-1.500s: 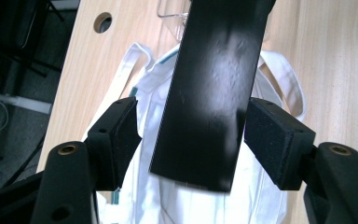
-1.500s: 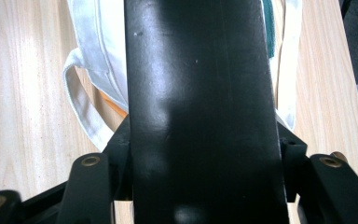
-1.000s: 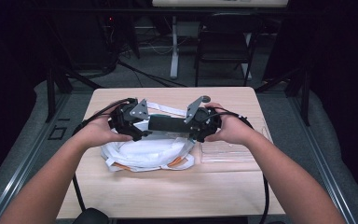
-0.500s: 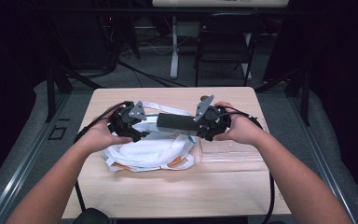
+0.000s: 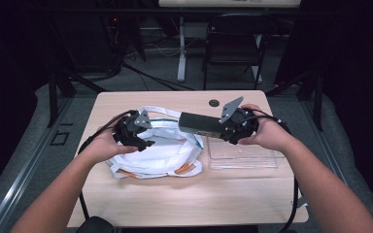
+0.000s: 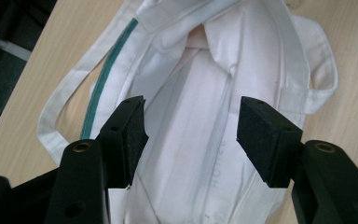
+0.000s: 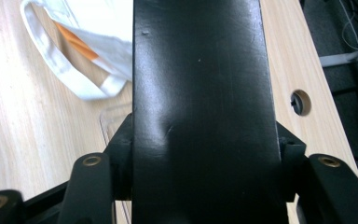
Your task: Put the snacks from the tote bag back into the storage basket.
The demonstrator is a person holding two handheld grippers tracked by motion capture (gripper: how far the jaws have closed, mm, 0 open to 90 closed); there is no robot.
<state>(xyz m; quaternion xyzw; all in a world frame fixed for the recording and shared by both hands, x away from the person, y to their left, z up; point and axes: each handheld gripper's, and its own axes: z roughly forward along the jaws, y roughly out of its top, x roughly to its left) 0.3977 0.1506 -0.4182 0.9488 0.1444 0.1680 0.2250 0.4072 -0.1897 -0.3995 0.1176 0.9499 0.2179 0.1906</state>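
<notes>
Nearest us, the white tote bag (image 5: 158,150) lies flat on the table (image 5: 189,204), and we take it as our landmark. Our left gripper (image 5: 143,138) hovers just above the bag's mouth, jaws spread wide and holding nothing. To the bag's right sits a clear tray (image 5: 245,158). Above that tray's near-left corner, our right gripper (image 5: 223,127) is clamped on a flat black box (image 5: 200,124), whose free end points toward the bag. We judge the box is picked up but not yet bagged; the mouth must be opened first.
</notes>
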